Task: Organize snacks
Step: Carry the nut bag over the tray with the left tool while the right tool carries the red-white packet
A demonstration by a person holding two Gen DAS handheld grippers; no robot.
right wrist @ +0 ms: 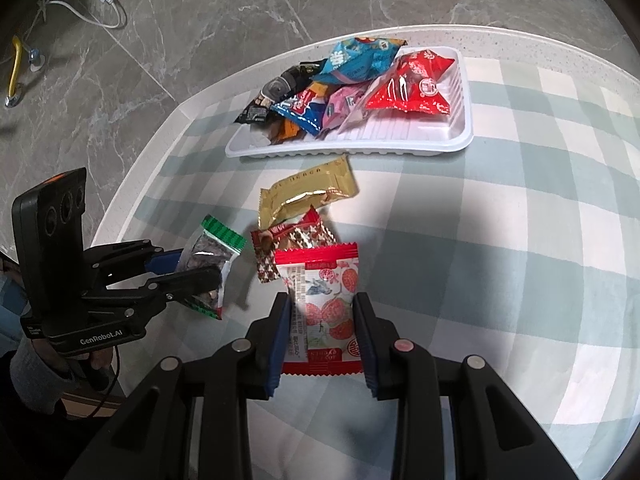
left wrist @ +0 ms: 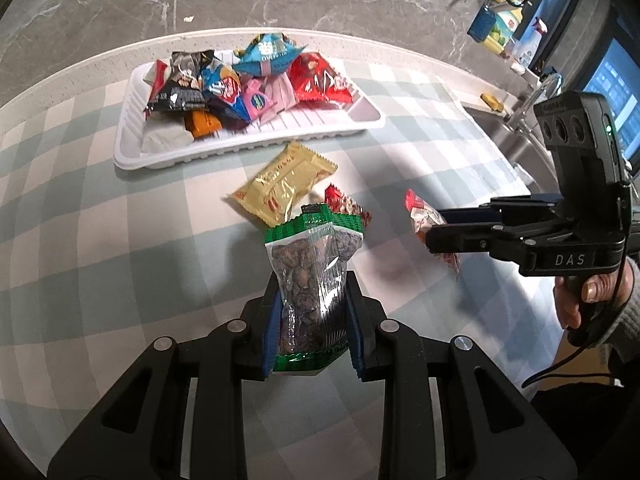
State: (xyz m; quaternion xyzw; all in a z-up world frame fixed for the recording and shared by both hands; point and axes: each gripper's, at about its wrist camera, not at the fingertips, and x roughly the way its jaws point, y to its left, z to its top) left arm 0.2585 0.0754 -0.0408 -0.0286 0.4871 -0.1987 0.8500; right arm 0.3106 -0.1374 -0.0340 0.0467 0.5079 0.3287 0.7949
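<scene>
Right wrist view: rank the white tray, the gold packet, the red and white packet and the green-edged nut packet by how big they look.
1. white tray
2. red and white packet, though it sits nearest the camera in the right gripper, so this is unsure
3. gold packet
4. green-edged nut packet, partly hidden by the left gripper

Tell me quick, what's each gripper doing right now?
Left gripper: shut on the green-edged nut packet.
Right gripper: shut on the red-and-white snack packet.

Glossy foil gold packet (left wrist: pixel 285 185); ribbed white plastic tray (left wrist: pixel 132 152); checked cloth (left wrist: pixel 100 240)
</scene>
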